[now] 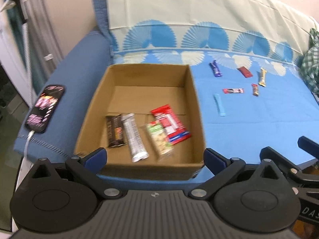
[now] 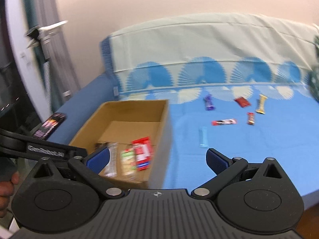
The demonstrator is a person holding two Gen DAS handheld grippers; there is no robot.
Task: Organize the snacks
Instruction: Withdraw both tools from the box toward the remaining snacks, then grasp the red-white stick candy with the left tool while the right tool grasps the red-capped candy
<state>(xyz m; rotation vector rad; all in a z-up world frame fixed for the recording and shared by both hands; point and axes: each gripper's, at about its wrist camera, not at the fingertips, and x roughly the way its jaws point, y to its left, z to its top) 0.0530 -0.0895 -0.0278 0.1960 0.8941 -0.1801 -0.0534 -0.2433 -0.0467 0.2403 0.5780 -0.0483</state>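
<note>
An open cardboard box (image 1: 191, 91) sits on the blue bed; it also shows in the right wrist view (image 2: 165, 123). Inside lie a dark brown bar (image 1: 115, 130), a silver bar (image 1: 134, 137), a green nut pack (image 1: 159, 138) and a red packet (image 1: 170, 124). Several snacks lie on the sheet to the right: a purple bar (image 1: 215, 68), a red bar (image 1: 244, 72), a gold bar (image 1: 262, 77), a red-white bar (image 1: 233, 90), a small brown bar (image 1: 255, 89) and a light blue stick (image 1: 219, 105). My left gripper (image 1: 154, 156) is open and empty at the box's near wall. My right gripper (image 2: 157, 158) is open and empty, near the box's right corner.
A phone (image 1: 45, 107) on a white cable lies on the blue bed edge left of the box. A pillow (image 1: 189, 16) in patterned cloth lines the back. Green checked cloth (image 1: 312, 63) is at the far right. A wall and a door are at the left.
</note>
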